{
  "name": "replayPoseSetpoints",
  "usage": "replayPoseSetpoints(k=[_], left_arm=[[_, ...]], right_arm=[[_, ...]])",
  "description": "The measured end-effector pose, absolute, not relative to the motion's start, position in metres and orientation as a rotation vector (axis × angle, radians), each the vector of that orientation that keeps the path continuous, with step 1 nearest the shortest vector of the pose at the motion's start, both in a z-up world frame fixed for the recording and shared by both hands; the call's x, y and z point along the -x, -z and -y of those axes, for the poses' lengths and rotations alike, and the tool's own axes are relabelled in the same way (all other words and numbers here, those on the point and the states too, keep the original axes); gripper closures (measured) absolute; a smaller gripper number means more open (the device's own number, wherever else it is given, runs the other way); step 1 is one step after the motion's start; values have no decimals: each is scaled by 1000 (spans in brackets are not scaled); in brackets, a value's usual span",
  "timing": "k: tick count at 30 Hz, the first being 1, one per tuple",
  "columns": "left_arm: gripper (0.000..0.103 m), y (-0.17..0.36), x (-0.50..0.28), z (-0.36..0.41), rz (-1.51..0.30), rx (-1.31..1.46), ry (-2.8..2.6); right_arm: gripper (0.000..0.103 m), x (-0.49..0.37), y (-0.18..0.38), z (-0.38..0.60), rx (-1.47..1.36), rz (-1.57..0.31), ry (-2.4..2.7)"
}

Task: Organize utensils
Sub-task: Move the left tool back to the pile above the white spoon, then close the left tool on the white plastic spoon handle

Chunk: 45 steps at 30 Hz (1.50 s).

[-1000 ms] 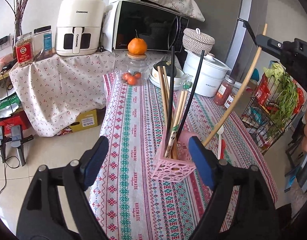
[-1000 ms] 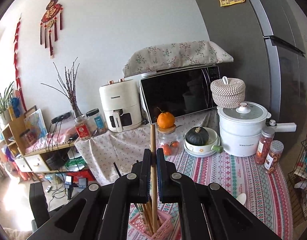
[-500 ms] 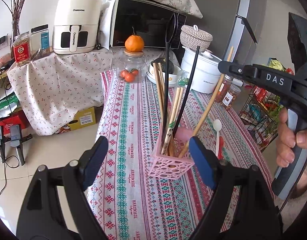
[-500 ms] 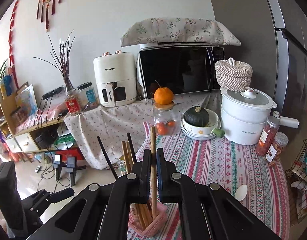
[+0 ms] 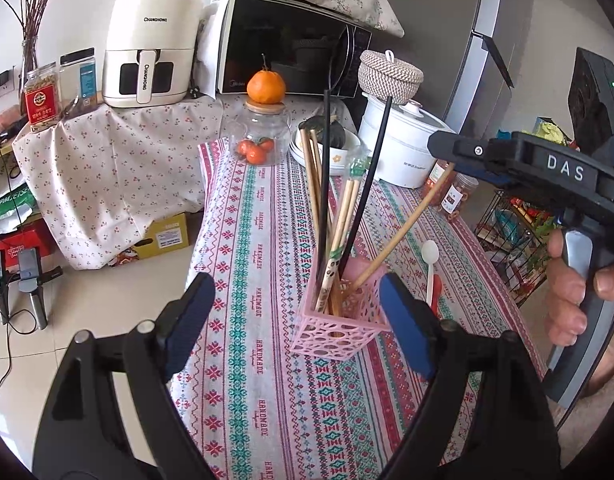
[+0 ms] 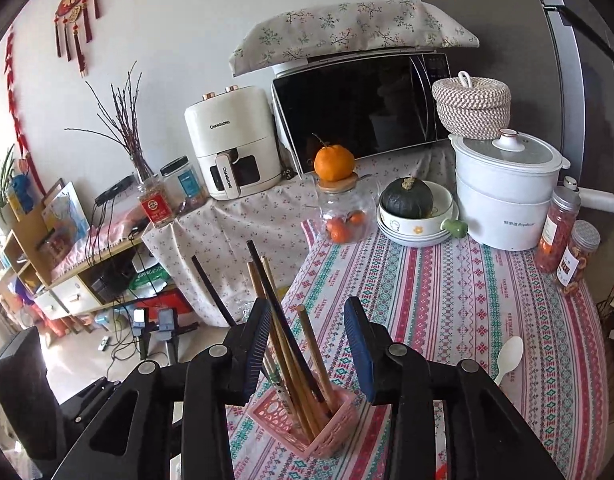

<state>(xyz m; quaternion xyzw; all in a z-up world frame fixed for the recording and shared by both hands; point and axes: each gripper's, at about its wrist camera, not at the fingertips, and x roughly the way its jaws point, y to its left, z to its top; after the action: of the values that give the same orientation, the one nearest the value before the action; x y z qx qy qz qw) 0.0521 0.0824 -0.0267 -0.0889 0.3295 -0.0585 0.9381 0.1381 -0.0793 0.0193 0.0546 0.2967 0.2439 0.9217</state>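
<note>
A pink perforated holder stands on the patterned tablecloth with several wooden and black chopsticks in it. My left gripper is open, with the holder between its blue pads, close to the right one. My right gripper hangs above the holder with its jaws opening. A pale wooden chopstick stands free between them, its foot in the holder, leaning away from the others. In the left wrist view the right gripper reaches in from the right, a hand on its handle. A white spoon lies right of the holder.
At the table's far end stand a glass jar topped by an orange, stacked bowls holding a dark squash, a white cooker and two spice jars. The table's left edge drops to the floor. A wire rack stands right.
The right gripper came down with the wooden chopstick, set its foot into the holder, and its jaws parted off it. The left gripper kept still.
</note>
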Motion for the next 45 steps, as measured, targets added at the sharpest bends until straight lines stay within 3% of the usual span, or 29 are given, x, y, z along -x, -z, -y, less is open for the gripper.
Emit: replayPoseSetpoints(k=[2, 7, 13, 20, 31, 35, 40, 45], left_arm=[[19, 23, -51, -79, -673, 177, 114], [17, 8, -45, -65, -638, 171, 133], [13, -7, -40, -29, -612, 142, 184], [13, -6, -37, 44, -615, 36, 293], [13, 51, -97, 166, -829, -222, 353], [20, 82, -159, 189, -969, -240, 295], [47, 122, -228, 199, -1110, -193, 220], [49, 138, -265, 197, -1151, -136, 203]], right_arm=[[58, -135, -23, 88, -125, -607, -504], [40, -127, -36, 119, -149, -579, -480], [30, -119, -42, 172, -182, -563, -395], [26, -115, -33, 250, -226, -591, -241], [25, -127, 18, 343, -274, -733, -44], [25, -139, 44, 358, -276, -864, 38], [25, -154, 74, 375, -341, -988, 61], [25, -163, 88, 382, -284, -1025, 91]])
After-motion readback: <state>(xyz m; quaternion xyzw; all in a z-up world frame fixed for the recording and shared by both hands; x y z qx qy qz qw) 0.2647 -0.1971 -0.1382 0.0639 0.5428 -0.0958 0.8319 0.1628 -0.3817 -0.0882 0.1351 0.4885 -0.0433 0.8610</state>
